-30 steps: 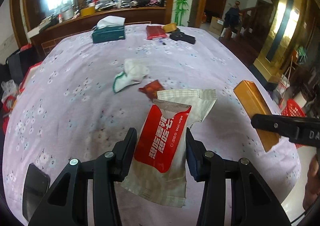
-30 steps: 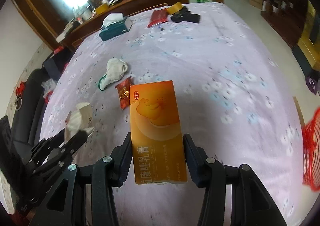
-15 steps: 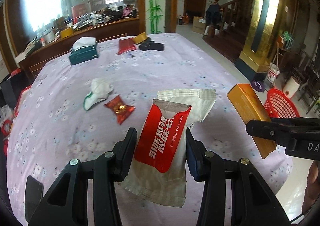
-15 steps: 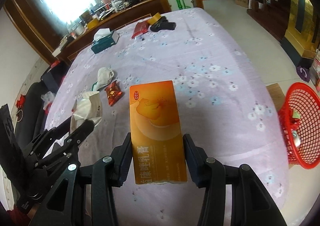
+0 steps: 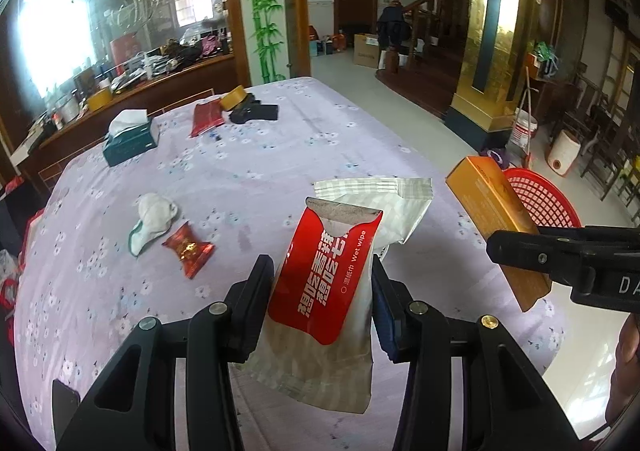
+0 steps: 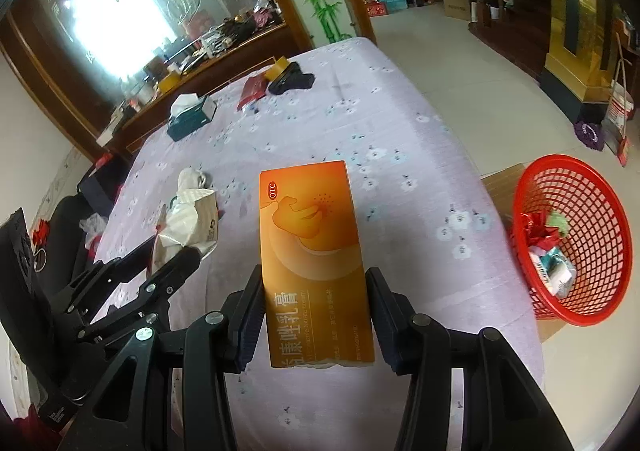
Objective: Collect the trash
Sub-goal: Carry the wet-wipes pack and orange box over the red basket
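Covering the big table, a lilac flower-print cloth (image 5: 280, 155) carries a teal tissue box (image 5: 130, 141), crumpled white rag (image 5: 154, 217) and red candy wrapper (image 5: 188, 249). Left gripper (image 5: 322, 283) clamps a red-and-white wet-wipe packet (image 5: 326, 291); right gripper (image 6: 316, 309) clamps an orange cardboard medicine box (image 6: 314, 263); beside the table's edge, a red mesh basket (image 6: 576, 291) holds scraps

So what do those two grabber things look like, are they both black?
Yes. The left gripper and right gripper are both matte black plastic, with angular linked arms joined by round silver bolts. The jaws carry dark ribbed pads. Seen from the left wrist camera, the right gripper's side shows white letters, "DA", cut off at the edge. A bit of the person's bare hand shows beside it. No cables are visible.
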The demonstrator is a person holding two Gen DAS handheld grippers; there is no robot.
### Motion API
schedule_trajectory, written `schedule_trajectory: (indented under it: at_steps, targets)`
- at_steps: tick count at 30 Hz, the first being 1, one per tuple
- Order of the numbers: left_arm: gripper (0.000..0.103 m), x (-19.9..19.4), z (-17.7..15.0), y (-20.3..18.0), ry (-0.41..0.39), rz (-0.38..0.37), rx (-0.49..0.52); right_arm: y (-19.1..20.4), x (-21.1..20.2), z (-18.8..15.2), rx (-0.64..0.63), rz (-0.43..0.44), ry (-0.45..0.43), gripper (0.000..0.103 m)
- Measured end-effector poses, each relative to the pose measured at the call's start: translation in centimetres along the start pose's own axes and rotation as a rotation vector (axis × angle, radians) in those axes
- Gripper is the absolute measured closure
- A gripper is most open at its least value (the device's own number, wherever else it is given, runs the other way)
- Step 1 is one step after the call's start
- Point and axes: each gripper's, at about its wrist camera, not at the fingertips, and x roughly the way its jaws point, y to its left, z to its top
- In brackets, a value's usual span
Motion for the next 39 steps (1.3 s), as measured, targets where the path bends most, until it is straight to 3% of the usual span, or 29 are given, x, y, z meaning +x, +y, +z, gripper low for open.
schedule_trajectory:
  at_steps: [28,39]
  targets:
    - [0.058,1.7,3.2,-8.0,-0.009,-0.08,0.159,-8.6,-5.0,-0.3,0.172,-0.049,-0.091,0.05]
    - [0.058,2.5,5.7,-12.2,-0.02,-0.169,0.222,-14.0,-7.8,0.1,0.289,-0.096,-0.145,0.05]
